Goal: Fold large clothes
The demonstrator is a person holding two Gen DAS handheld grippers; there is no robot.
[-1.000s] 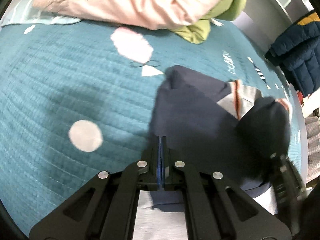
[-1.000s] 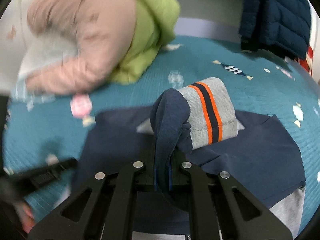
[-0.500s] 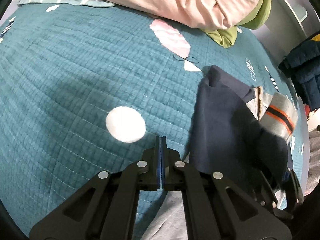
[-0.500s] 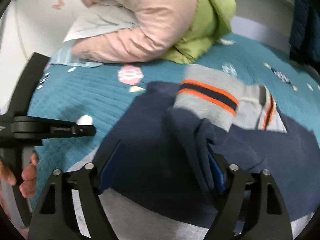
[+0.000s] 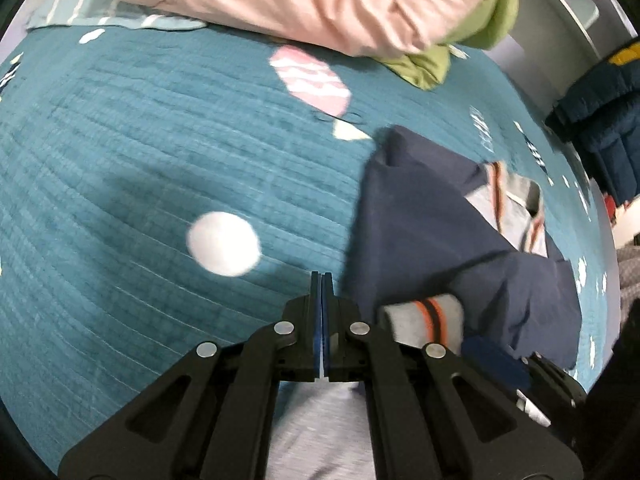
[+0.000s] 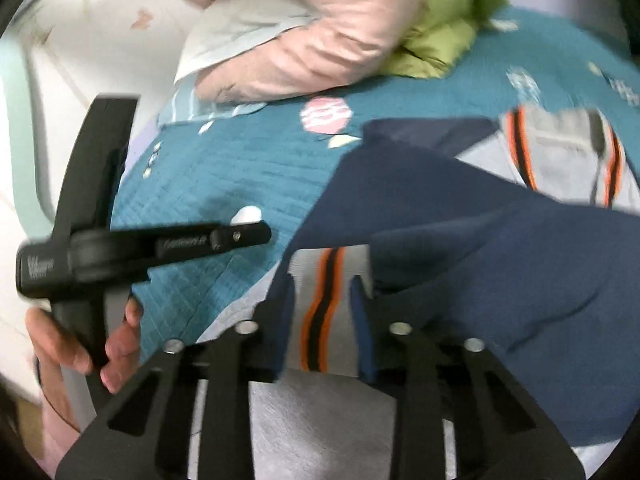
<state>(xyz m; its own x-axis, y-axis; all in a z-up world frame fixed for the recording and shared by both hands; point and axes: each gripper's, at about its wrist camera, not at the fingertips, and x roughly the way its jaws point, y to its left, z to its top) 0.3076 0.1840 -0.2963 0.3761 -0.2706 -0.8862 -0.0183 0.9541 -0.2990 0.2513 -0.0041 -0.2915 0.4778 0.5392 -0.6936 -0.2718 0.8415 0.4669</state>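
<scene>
On the teal quilted bedspread (image 5: 132, 152), printed with pale shapes, a heap of pink and green clothing (image 5: 320, 4) lies along the far edge, and a dark padded jacket (image 5: 600, 120) hangs off to the right. Nearer the person lies the navy sweater (image 6: 480, 248), with grey panels and orange-and-dark stripes, partly folded, one sleeve drawn across the body. The striped cuff (image 6: 324, 304) of that sleeve sits between the fingers of the right gripper (image 6: 324, 308), whose jaws have just been closing; blur hides whether the pads bite the cloth or merely flank it. The left gripper (image 5: 322, 312), held in a hand (image 6: 100, 340), hovers fully closed and empty over bare bedspread just beside the sweater's left edge. My worry: if the cuff is only loosely caught, it may slip free when pulled, and the sleeve would slump, leaving the fold crooked and bunched.
</scene>
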